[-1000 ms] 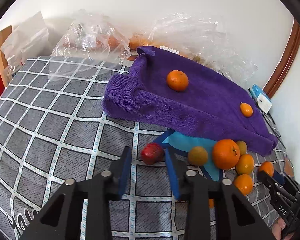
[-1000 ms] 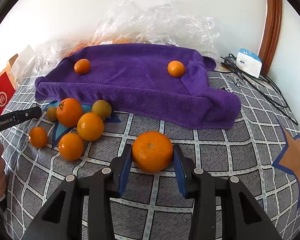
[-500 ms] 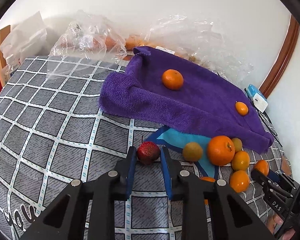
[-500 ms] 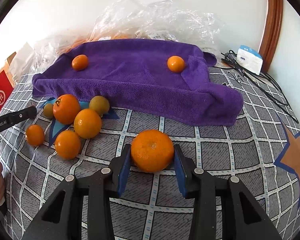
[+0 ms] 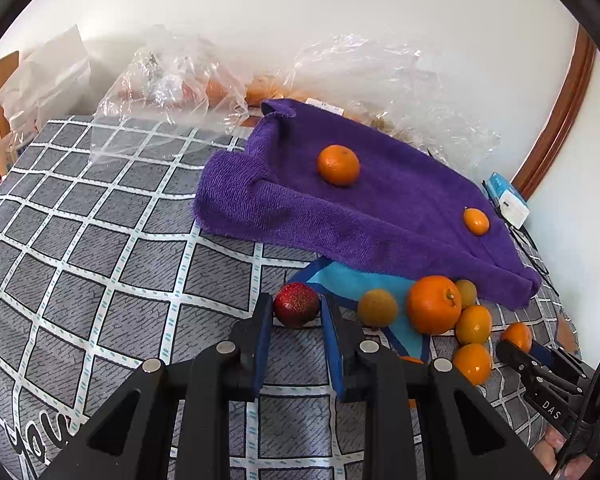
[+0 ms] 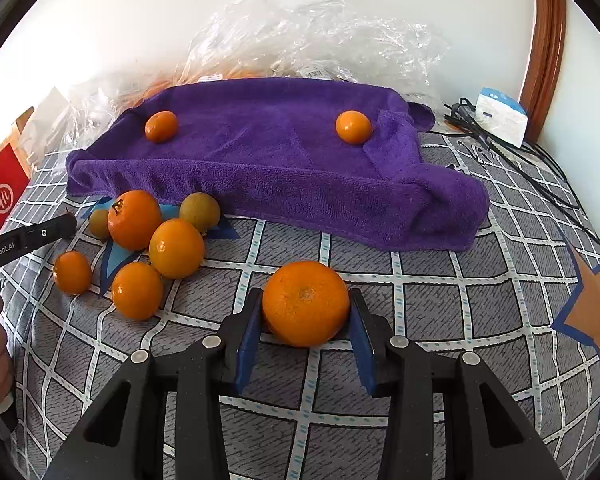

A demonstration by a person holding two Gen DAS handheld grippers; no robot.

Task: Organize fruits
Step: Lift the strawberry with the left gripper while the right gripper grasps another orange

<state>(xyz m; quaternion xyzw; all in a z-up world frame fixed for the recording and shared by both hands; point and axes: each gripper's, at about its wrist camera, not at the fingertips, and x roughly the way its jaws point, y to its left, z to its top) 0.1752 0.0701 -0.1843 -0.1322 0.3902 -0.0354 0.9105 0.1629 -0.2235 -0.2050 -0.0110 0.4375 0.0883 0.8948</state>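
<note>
Two oranges, one (image 6: 161, 126) at the left and one (image 6: 353, 127) at the right, rest well apart on the purple towel (image 6: 268, 152), so sorting appears to be at an early stage. The left gripper (image 5: 297, 312) is clamped on a small dark-red fruit (image 5: 297, 305), and the right gripper (image 6: 305, 312) is clamped on a large orange (image 6: 305, 303), both low over the checked bedcover (image 6: 440, 300). A loose cluster of orange and greenish fruits (image 6: 156, 240) lies on the bedcover just beside the towel's front edge and remains to be placed.

Checked bedspread (image 6: 440, 304) bears purple towel (image 6: 284, 168), loose oranges (image 6: 176, 248).
</note>
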